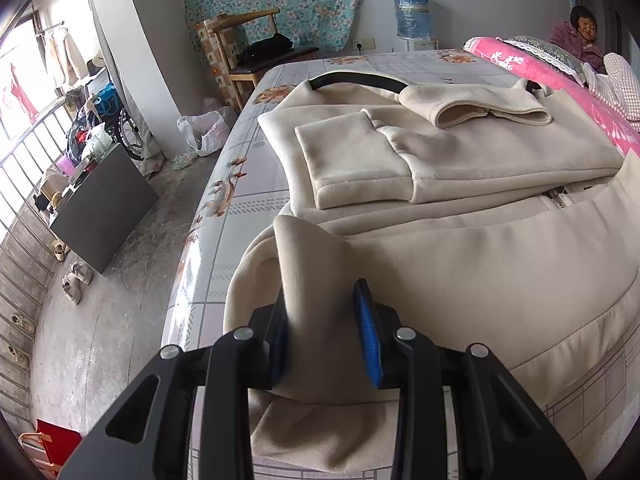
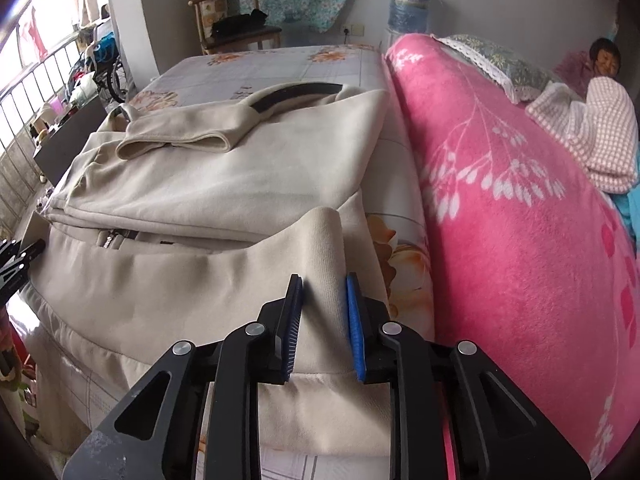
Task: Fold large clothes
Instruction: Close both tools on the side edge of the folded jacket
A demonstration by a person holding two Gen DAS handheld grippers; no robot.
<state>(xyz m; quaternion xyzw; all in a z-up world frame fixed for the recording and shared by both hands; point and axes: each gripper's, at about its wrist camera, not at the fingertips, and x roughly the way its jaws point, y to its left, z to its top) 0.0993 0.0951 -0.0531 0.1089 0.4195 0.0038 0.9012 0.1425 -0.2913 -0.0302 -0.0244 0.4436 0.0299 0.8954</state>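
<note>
Both the left gripper (image 1: pixel 326 332) and right gripper (image 2: pixel 322 328) pinch the cream jacket's (image 1: pixel 460 264) hem on the bed (image 1: pixel 240 184).

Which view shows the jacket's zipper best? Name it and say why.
The right wrist view: the zipper sits unobstructed at the fold of the cream jacket. The left wrist view shows it too, but farther off toward the frame's right side.

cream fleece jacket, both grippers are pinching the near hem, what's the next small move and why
Probably carry the hem forward together over the folded sleeves. The left gripper and right gripper each pinch a raised corner of the cream fleece jacket, whose sleeves already lie folded across its body, so a bottom-to-collar fold looks due on the floral bed sheet.
</note>
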